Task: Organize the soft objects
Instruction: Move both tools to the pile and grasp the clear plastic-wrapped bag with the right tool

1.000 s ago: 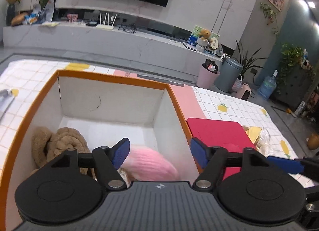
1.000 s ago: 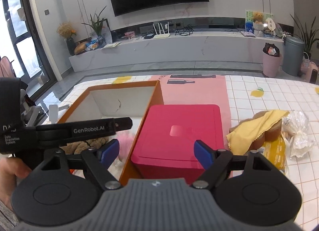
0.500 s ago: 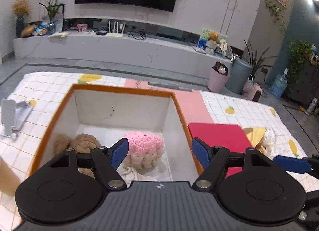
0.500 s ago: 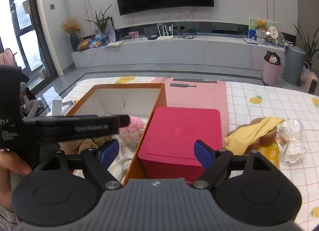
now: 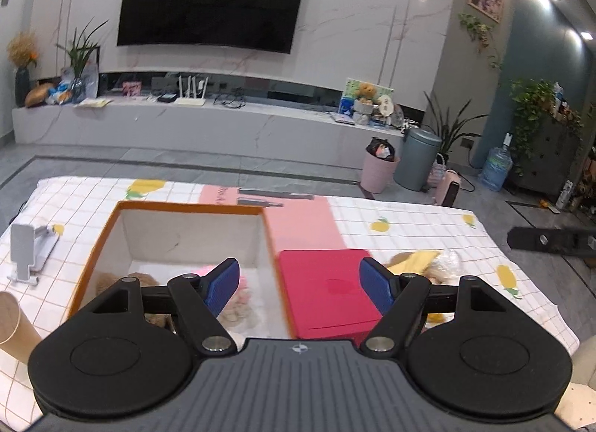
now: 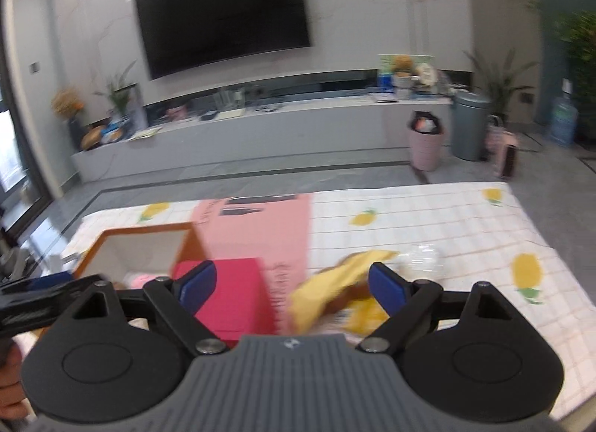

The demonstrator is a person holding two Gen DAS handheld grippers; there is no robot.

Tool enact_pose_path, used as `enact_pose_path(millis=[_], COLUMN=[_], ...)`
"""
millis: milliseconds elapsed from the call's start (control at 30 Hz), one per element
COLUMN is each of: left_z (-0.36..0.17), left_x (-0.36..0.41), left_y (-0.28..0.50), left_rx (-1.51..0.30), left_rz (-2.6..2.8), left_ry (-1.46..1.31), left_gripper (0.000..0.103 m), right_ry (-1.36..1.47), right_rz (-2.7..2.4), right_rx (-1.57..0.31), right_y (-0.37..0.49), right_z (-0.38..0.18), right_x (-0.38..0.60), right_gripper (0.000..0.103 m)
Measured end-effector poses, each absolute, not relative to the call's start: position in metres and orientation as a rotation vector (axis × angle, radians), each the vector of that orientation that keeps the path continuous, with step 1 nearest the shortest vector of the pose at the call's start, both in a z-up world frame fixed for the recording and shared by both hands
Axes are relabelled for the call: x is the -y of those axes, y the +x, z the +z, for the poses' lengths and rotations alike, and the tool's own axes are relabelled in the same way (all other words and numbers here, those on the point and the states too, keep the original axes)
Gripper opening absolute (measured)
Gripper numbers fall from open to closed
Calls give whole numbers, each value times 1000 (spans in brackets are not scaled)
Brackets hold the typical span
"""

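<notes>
Both grippers are empty: left gripper jaws gaping, right gripper jaws spread wide and opening more. Just past the left one, the orange box runs lengthwise away from the camera, holding a pink knitted toy and brown plush. The red lid touches its right wall; yellow cloth lies farther right.

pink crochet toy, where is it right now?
In the left wrist view, the pink crochet toy lies inside the orange-rimmed box, right of the brown plush and left of the red box.
</notes>
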State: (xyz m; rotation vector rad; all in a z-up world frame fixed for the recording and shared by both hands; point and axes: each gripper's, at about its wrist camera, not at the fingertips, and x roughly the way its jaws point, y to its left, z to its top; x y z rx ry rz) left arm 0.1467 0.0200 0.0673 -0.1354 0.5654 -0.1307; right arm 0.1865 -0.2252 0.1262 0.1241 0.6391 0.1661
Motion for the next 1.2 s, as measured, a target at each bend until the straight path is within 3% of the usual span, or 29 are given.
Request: enact_pose_path(millis=[233, 633, 800, 1033, 1067, 1167, 1200], left_z=[54, -31, -68, -97, -99, -104, -104], left_x=[42, 159, 193, 202, 202, 202, 202], left_y=[152, 189, 195, 217, 220, 223, 225], left_rx=[-609, -595, -517, -562, -563, -552, -555], left_rz=[-150, -387, -347, -314, -311, -297, -303], left_ry=[-126, -139, 105, 138, 140, 141, 138], left_gripper=[88, 89, 89, 89, 89, 89, 89], right_ry=[226, 391, 262, 196, 176, 162, 169], right_rz=[-7, -55, -1, 15, 23, 53, 47], right_rx=[-641, -821, -806, -879, -879, -887, -898], right_y=[208, 291, 326, 362, 364, 363, 362], right_z=[103, -31, -41, -73, -75, -77, -77], right_x=[295, 366, 364, 358, 356, 352, 352], right_gripper=[91, 90, 90, 89, 88, 68, 67])
